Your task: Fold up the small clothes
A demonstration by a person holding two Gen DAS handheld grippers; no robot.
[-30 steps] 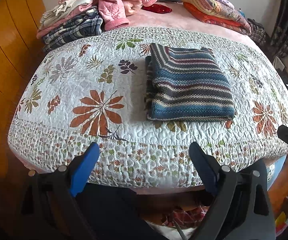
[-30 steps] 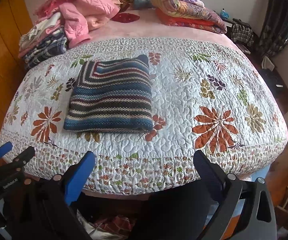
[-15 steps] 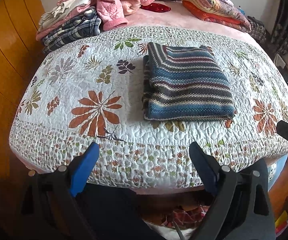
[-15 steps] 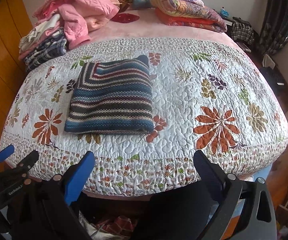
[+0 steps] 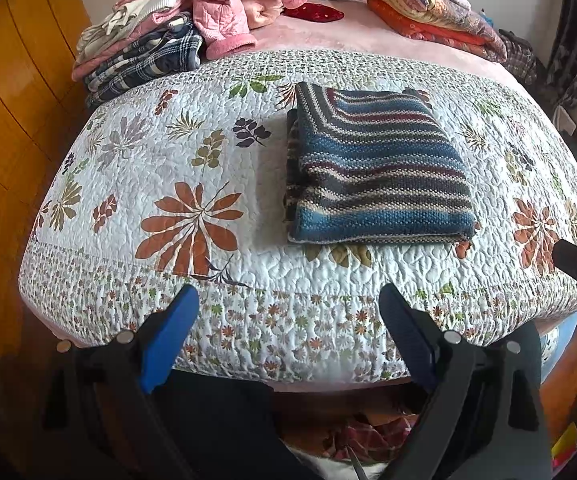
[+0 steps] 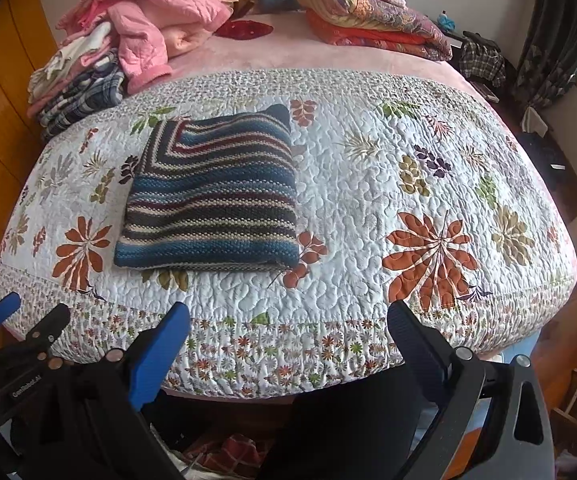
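A striped knit garment [image 5: 376, 168] in blue, grey, cream and maroon lies folded into a flat rectangle on the floral quilt [image 5: 192, 168] of a bed; it shows too in the right wrist view as the striped garment [image 6: 212, 196]. My left gripper [image 5: 288, 304] hangs open off the bed's near edge, well short of the garment, with nothing between its blue pads. My right gripper [image 6: 288, 322] is likewise open and empty at the near edge, right of the garment. The left gripper [image 6: 12, 320] also shows at the lower left of the right wrist view.
A heap of pink and plaid clothes [image 5: 160, 36] sits at the bed's far left corner. Folded patterned quilts [image 6: 372, 20] lie at the far right. A wooden wardrobe [image 5: 4, 100] runs along the left. Dark curtains [image 6: 548, 48] hang at the right.
Both grippers have drifted slightly, so the bed sits a little lower and nearer in view. The folded garment has not moved and both grippers stay open.
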